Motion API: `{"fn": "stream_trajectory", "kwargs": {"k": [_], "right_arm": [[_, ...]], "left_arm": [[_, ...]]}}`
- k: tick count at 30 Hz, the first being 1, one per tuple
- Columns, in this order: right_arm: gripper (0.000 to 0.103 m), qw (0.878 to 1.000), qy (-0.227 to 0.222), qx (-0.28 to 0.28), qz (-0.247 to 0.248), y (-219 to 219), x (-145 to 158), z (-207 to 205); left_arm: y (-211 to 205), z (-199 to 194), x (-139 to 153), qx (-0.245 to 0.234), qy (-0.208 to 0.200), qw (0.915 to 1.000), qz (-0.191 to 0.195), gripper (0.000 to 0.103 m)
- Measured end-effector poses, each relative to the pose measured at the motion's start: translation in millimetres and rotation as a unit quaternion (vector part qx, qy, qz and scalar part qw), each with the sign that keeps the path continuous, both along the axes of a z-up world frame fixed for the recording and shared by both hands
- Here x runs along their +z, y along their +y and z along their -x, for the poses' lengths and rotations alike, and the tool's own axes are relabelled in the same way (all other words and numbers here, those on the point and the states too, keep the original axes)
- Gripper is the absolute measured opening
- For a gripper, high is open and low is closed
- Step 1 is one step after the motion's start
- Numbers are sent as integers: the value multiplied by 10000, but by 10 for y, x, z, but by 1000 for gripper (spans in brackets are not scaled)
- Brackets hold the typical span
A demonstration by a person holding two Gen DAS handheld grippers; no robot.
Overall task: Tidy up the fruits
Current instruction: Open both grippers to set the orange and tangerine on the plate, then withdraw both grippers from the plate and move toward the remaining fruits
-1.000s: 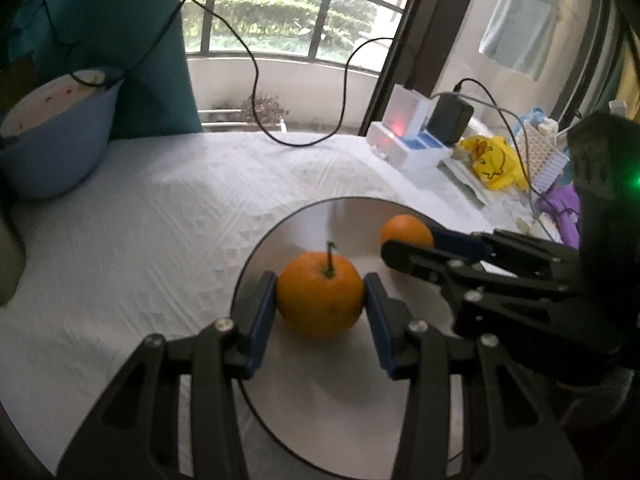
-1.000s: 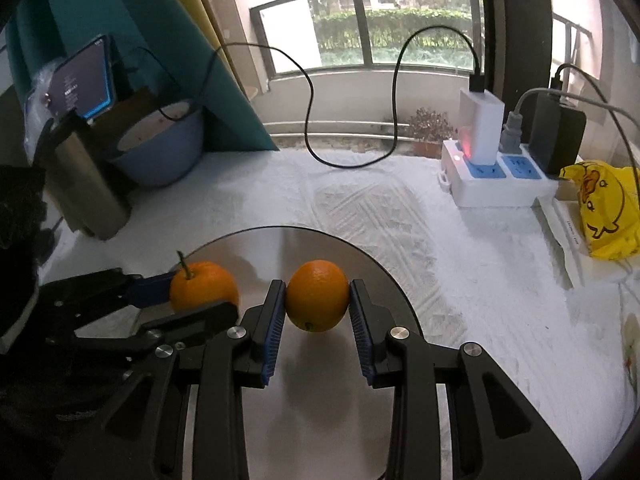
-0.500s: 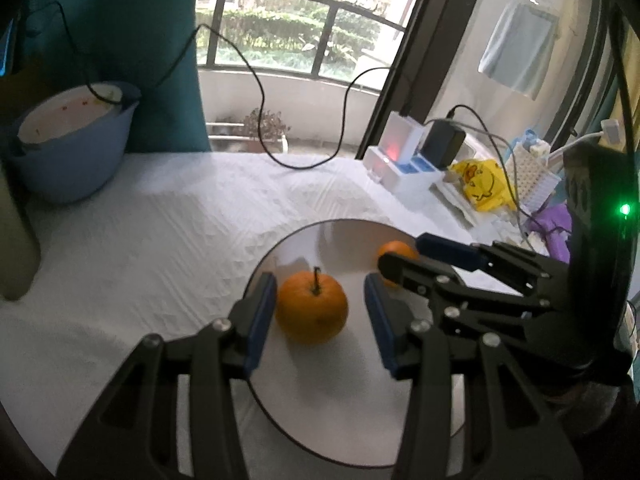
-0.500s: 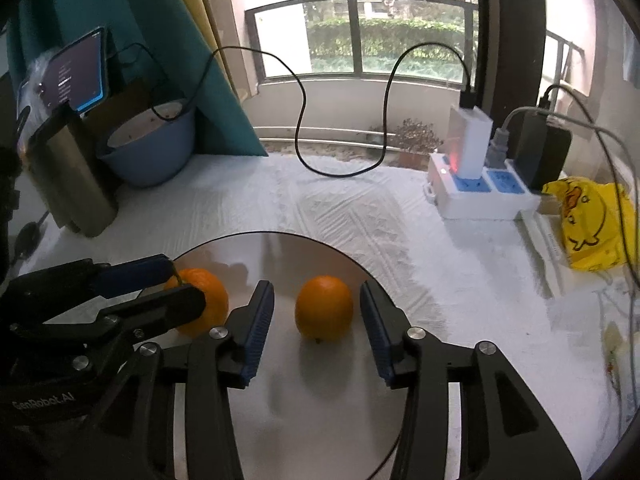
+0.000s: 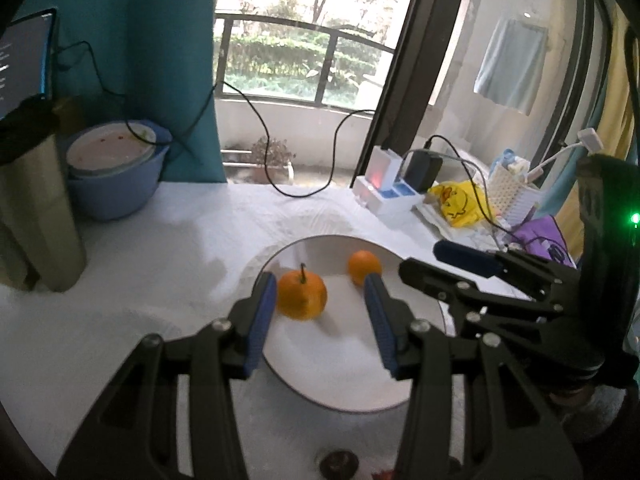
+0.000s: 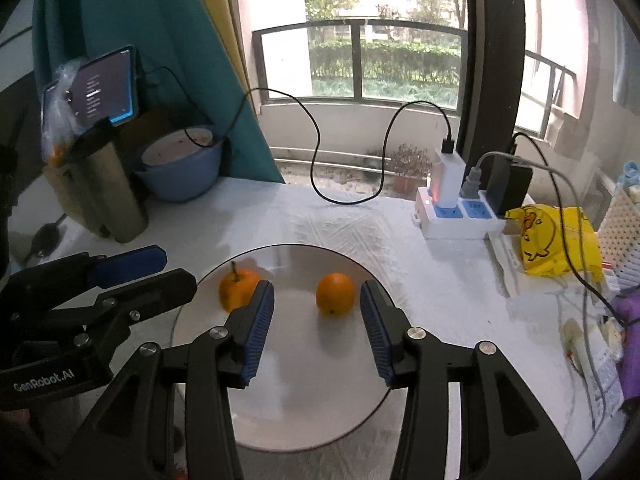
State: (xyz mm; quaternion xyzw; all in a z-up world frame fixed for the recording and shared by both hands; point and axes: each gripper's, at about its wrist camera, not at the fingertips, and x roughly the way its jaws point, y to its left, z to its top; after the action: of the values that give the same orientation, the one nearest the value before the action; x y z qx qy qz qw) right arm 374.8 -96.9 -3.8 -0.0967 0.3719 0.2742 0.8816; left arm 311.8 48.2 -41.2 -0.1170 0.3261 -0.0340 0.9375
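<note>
On plate (image 6: 304, 420): stemmed orange (image 5: 302, 295), plain orange (image 6: 335, 294); apparently apart.

Two oranges sitting on the round plate (image 6: 304, 420) mid-frame: stemmed orange (image 6: 237, 290) on the left, plain orange (image 6: 335, 294) to its right, apart from each other. Right gripper (image 6: 318, 304) at the bottom has just let its jaws out, nothing pinched. Left gripper (image 6: 160, 270) pokes in from the left edge.
</note>
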Motion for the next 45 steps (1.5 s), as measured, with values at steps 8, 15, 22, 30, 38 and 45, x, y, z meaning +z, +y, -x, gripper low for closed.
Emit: {"fn": "stream_trajectory", "kwargs": {"k": [8,15,22,30,38,45], "right_arm": [[47,9999,-138,-8,-37,-136,161,368],[47,9998,-177,-48,-48,-348,220,686],[47,9998,-108,-125,-74,-595,171,933],[47,9998,143,-128,-44,-815,-24,1210],[47,9989,433,160,-52,-867,-237,1483],[47,9975,646,274,-39,-918,-396,1583]], "left_arm": [[-54,353,78,69,-86,9999,-34,48],[-234,634,96,-30,-142,9998,-141,48],[-417,888,36,-137,-54,9997,-202,49],[-679,1086,-77,-248,109,9994,-215,49],[-927,1254,-236,-382,318,9984,-255,49],[-1028,1373,-368,-394,499,9975,-298,49]]}}
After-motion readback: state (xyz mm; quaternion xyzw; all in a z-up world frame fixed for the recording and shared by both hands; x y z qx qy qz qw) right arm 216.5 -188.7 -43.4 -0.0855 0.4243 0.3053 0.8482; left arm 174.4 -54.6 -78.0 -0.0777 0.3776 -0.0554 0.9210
